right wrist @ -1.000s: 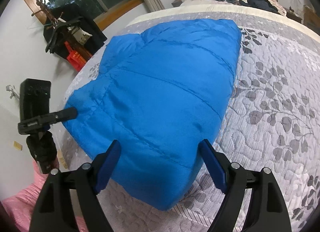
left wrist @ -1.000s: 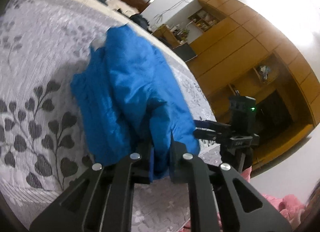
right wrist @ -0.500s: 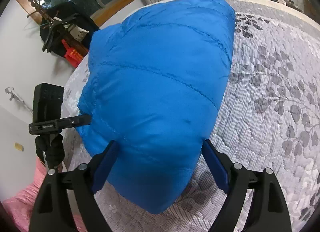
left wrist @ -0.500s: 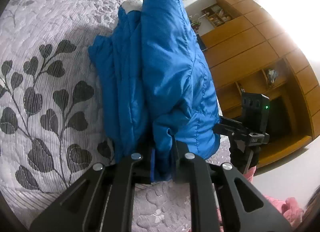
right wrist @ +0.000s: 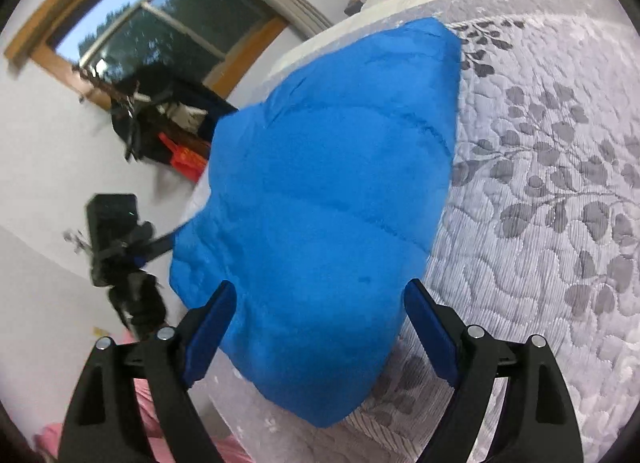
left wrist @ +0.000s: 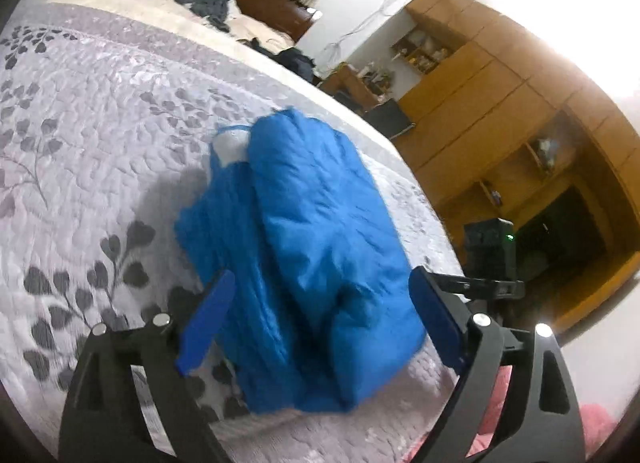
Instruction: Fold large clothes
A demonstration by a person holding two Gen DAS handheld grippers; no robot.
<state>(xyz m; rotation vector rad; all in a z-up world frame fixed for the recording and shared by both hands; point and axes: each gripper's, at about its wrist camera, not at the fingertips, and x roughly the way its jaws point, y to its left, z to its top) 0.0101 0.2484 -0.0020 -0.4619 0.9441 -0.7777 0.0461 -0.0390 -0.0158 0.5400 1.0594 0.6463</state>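
On my left tongs (left wrist: 316,319) the blue pads stand wide apart with nothing clamped, and the blue padded jacket (left wrist: 308,255) sits between them as a bundled, lumpy stack on the grey leaf-print bed (left wrist: 92,151), running from 6 o'clock up toward 12 in that view. The risk I see here is that the upper layer is a thick puffy slab resting on a crumpled lower one; unpinned, I judge it could spring back and slide off toward 3 o'clock, where the bed edge is close. At 3 o'clock stands a black tripod-mounted device (left wrist: 490,255) just off the edge, and a swing of my tongs that way could clip it. Moving across to my right tongs (right wrist: 318,327), these too are spread apart, empty, with the jacket's near corner (right wrist: 316,395) between the pads and overhanging the mattress edge at 6 o'clock. That overhang worries me most: the fabric looks slick, so the bundle's weight could drag it onto the floor if I nudge it.
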